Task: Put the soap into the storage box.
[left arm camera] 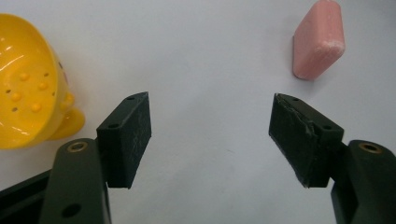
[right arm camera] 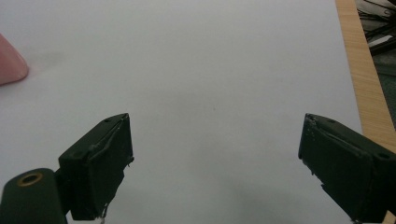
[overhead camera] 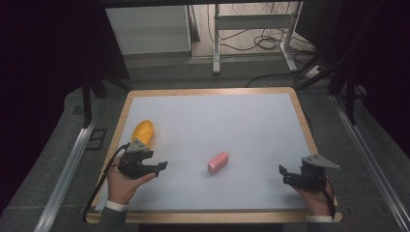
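Counter (overhead camera: 251,116): white, wood-edged, dim room behind.
Pink soap (overhead camera: 218,162): lying mid-counter, untouched.
Yellow strainer (overhead camera: 143,131): beside my left tongs (overhead camera: 162,166).
Tongs: left and right tongs (overhead camera: 283,173) both apart, empty.
Progress: nothing grasped yet, I judge.

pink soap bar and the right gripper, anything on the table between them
Nothing: in the high view, bare white table separates the pink soap bar from the right gripper.

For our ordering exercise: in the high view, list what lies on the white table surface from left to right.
Left claw and yellow strainer cup at the left (overlapping, order unclear) → pink soap bar → right claw.
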Demonstrator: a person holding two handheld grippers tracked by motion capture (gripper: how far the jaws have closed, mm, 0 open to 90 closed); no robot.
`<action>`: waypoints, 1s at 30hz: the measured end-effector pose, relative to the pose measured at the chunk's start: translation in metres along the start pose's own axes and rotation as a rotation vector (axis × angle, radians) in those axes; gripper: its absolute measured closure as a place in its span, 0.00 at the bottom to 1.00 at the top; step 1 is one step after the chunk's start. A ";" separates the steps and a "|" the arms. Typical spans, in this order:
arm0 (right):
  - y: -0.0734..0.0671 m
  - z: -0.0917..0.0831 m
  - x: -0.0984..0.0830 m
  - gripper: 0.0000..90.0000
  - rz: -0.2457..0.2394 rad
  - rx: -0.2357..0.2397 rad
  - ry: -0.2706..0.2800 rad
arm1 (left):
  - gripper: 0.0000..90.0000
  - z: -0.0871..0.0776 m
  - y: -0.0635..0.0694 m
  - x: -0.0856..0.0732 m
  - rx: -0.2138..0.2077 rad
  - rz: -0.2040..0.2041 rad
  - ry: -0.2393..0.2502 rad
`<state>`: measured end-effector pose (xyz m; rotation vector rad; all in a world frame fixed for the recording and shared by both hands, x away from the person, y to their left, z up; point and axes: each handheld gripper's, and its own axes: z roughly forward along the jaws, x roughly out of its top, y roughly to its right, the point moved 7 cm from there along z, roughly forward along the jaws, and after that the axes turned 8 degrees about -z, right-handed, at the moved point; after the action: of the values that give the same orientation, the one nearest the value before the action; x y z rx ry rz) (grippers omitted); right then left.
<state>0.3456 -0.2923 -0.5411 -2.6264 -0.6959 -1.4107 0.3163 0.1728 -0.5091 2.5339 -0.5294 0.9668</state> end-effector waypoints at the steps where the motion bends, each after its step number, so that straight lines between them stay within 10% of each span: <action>1: 0.000 0.000 0.000 0.11 0.000 0.000 0.000 | 0.34 0.000 0.000 0.000 0.000 0.000 0.000; 30: -0.001 0.003 -0.003 0.11 -0.008 0.002 -0.017 | 0.33 0.026 0.042 0.031 -0.024 0.109 -0.066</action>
<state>0.3460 -0.2922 -0.5455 -2.6402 -0.7104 -1.3907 0.3321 0.1180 -0.4967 2.5451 -0.7005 0.9108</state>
